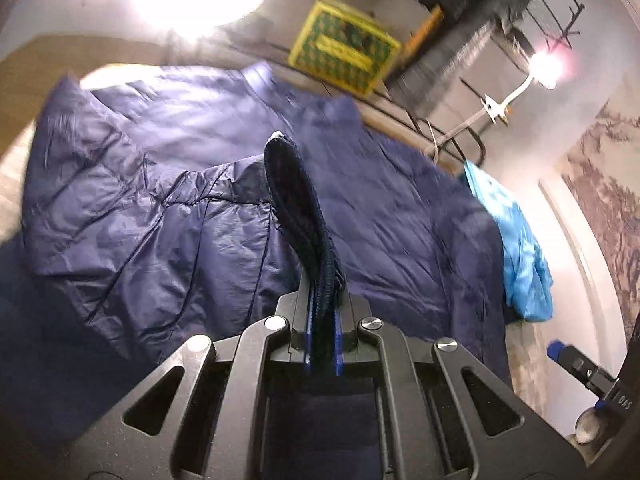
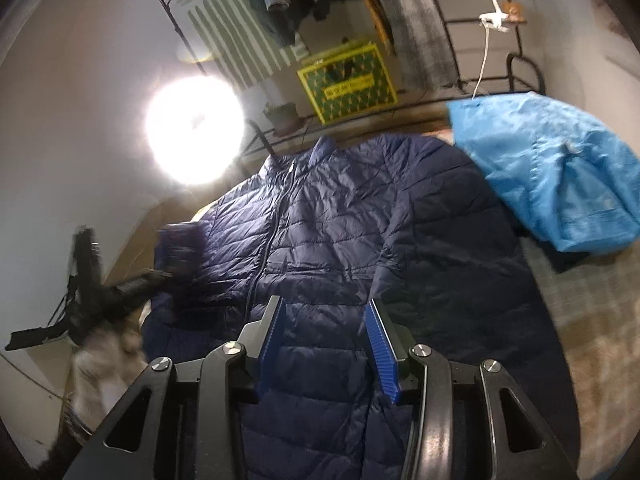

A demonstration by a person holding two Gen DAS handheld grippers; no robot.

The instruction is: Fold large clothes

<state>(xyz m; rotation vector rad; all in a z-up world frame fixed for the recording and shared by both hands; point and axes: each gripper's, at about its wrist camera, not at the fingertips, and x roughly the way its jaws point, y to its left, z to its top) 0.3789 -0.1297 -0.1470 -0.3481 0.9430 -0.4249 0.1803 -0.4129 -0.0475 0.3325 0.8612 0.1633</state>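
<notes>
A large navy quilted jacket (image 2: 340,220) lies spread front-up on the bed, collar at the far end. My left gripper (image 1: 322,300) is shut on the dark ribbed cuff (image 1: 296,200) of one sleeve, which sticks up from its jaws over the jacket body (image 1: 160,200). The right wrist view shows this gripper as a blur at the left (image 2: 86,280), with the sleeve end (image 2: 180,240) lifted beside the jacket's left edge. My right gripper (image 2: 326,316) hovers over the jacket's lower front. Its blue pads (image 2: 272,344) stand apart, and only the fabric beneath shows between them.
A light blue jacket (image 2: 560,172) lies bunched at the jacket's right edge. A yellow and green bag (image 2: 348,84) stands behind the bed by a black metal rail (image 2: 520,68). A bright round lamp (image 2: 196,128) glares at the left. Patterned bedding (image 2: 580,320) shows at the right.
</notes>
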